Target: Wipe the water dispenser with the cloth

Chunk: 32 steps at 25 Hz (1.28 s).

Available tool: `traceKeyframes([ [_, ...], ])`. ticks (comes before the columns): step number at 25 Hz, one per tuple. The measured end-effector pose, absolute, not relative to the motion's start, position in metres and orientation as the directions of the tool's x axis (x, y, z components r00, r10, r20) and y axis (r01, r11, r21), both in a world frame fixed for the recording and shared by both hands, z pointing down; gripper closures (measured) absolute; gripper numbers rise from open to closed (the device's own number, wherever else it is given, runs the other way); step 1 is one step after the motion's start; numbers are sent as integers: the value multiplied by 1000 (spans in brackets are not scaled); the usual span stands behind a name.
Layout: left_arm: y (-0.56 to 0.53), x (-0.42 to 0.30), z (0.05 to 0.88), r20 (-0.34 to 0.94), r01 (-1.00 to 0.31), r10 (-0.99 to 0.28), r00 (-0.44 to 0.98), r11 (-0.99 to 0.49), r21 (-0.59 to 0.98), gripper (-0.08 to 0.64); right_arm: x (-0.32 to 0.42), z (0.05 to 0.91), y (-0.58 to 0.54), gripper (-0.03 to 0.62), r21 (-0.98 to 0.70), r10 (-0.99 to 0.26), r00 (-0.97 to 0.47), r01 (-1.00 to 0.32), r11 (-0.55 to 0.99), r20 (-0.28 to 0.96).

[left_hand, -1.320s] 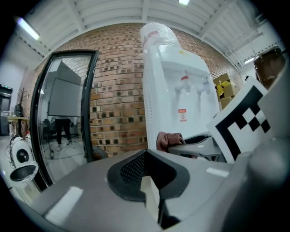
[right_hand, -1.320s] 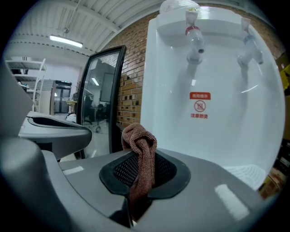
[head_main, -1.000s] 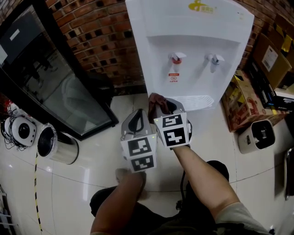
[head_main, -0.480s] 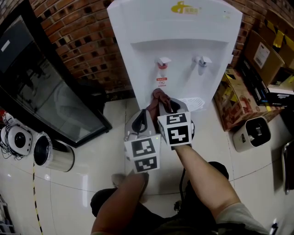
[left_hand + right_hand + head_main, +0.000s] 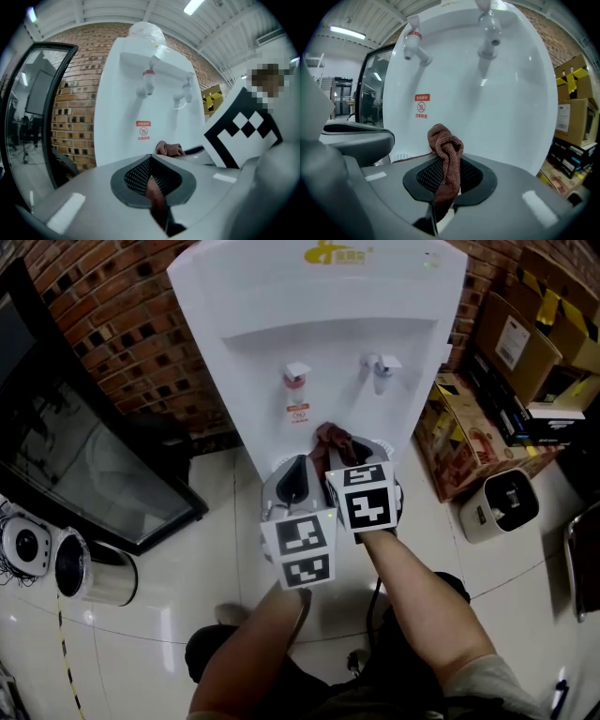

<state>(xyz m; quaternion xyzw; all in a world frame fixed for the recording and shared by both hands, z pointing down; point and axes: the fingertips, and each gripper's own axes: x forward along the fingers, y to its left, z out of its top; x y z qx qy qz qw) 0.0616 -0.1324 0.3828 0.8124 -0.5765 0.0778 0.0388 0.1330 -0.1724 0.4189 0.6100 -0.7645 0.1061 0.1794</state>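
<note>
The right gripper (image 5: 339,457) has its fingers clamped on a brown terry cloth (image 5: 328,437). A knotted wad of it stands up above the fingertips, and the rest trails down into the seam between them. The left gripper (image 5: 295,476) sits just beside it, touching or nearly so, with its fingers closed together. A thin brownish sliver shows in their seam, and I cannot tell whether it is a scrap of cloth or part of the gripper.

Both grippers point at the front of the white water dispenser (image 5: 319,324). They are low on its recessed panel, beneath the red-capped tap (image 5: 296,374), the pale tap (image 5: 380,365) and the small red warning label (image 5: 298,412). In the right gripper view the cloth's wad stands close in front of the panel under the label — whether it actually touches the plastic cannot be made out.

As for progress, the cloth is in hand and brought up to the dispenser, so the pickup looks finished. No view shows a wiped streak or a damp mark, so I judge the wiping itself barely started, if at all. The panel, the taps, the sides and the top all appear left to do.

A brick wall (image 5: 141,343) and cardboard boxes (image 5: 525,334) flank the dispenser.
</note>
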Motion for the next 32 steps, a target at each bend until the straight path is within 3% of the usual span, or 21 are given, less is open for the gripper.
traceKeyframes([
  [12,-128,105,392,186,-913,-901,392,-405,-40,560,213,417,-163,520,103,-903,-54,-989,108,427],
  [32,-116,185,402,188,-853,-838,512,-523,-9,560,292,411,-128,522,148,-899,43,-989,25,435],
])
